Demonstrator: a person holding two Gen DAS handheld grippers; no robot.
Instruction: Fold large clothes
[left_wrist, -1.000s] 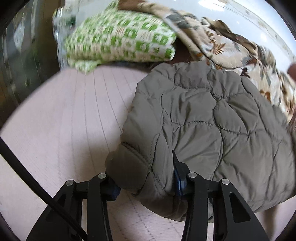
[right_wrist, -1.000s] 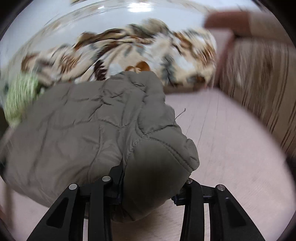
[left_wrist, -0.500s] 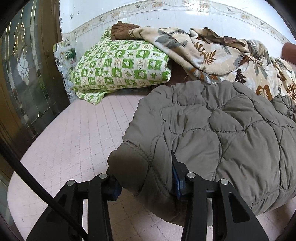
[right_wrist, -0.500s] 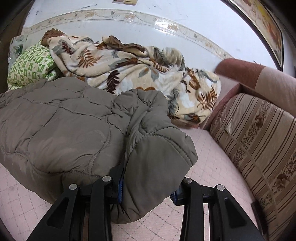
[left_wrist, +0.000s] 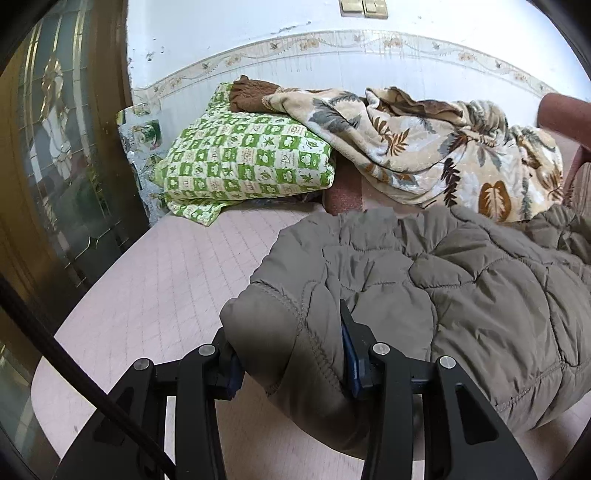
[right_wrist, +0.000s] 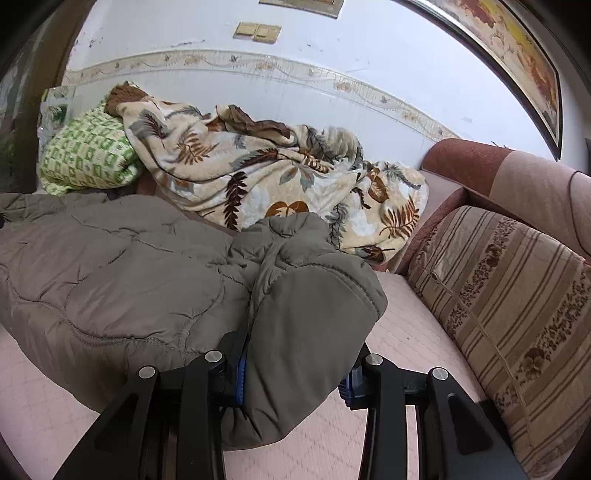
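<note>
the left tool (left_wrist: 291, 363) is pinching a thick fold of the olive quilted jacket (left_wrist: 461, 291), its blue pads pressed into the padded fabric at a stitched edge. the right tool (right_wrist: 295, 373) pinches another bunched fold of the same jacket (right_wrist: 110, 273), a smooth rounded flap of it bulging up between the two black arms. the jacket hangs from both tools: from the left one it spreads away to the right, from the right one it spreads away to the left, and its lower edge sags toward the pink quilted mattress (left_wrist: 177, 280) under the tools. ahead of the left tool and to its left lies a green and white checked pillow (left_wrist: 251, 162). a beige leaf-print blanket (right_wrist: 266, 177) lies crumpled ahead of both tools, against the white wall. to the right of the right tool stands a striped sofa cushion (right_wrist: 509, 295). a dark cable (left_wrist: 74, 373) crosses the left tool's left side.
</note>
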